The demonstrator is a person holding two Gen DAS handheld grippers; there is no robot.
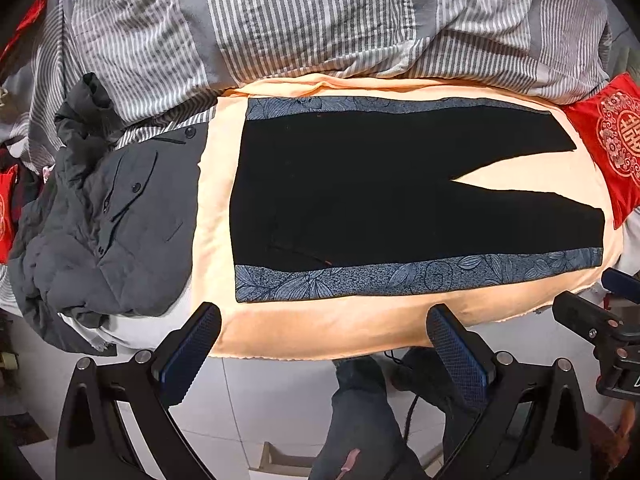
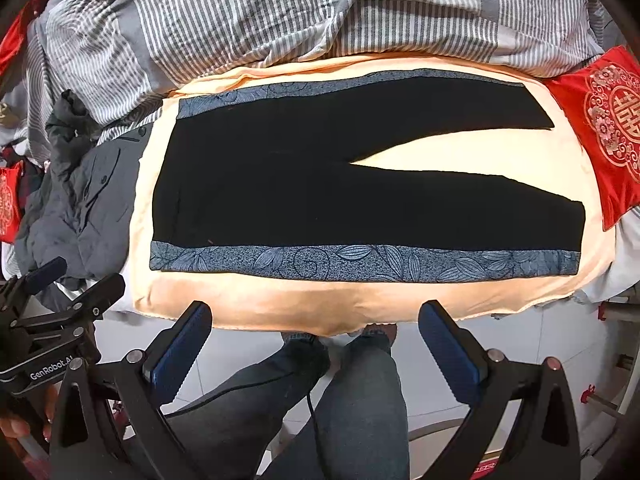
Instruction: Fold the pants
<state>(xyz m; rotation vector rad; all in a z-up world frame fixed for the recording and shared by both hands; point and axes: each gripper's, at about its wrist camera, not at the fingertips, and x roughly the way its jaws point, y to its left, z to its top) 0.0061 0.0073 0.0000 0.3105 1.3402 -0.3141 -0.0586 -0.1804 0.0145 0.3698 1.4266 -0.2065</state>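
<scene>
Pants: black pants with a blue leaf-patterned stripe down each outer side lie flat and unfolded across the bed, waist toward the left edge, the two legs running toward the right edge and parting in a narrow V.
Surface under the pants: a peach blanket spread on the bed; its front edge hangs over the bed's near edge.
Near side stripe: runs along close to the bed's near edge, in front of both hand-held grippers.
Left hand-held gripper: left hand-held gripper hovers off the bed's near edge, toward the waist end; its jaws stand wide apart and hold nothing, clear of the cloth.
Right hand-held gripper: right hand-held gripper hovers off the same near edge, toward the leg end; jaws spread wide, empty, not touching the pants.
Pads: blue ribbed pads line the inner faces of the fingers.
Back of bed: a grey and white striped duvet is bunched along the far edge, just behind the blanket.
Left edge: a dark grey padded jacket lies crumpled beside the waist end, touching the blanket.
Right edge: a red embroidered cushion sits by the leg cuffs.
Person: legs in dark jeans stand on the pale tiled floor before the near edge.
</scene>
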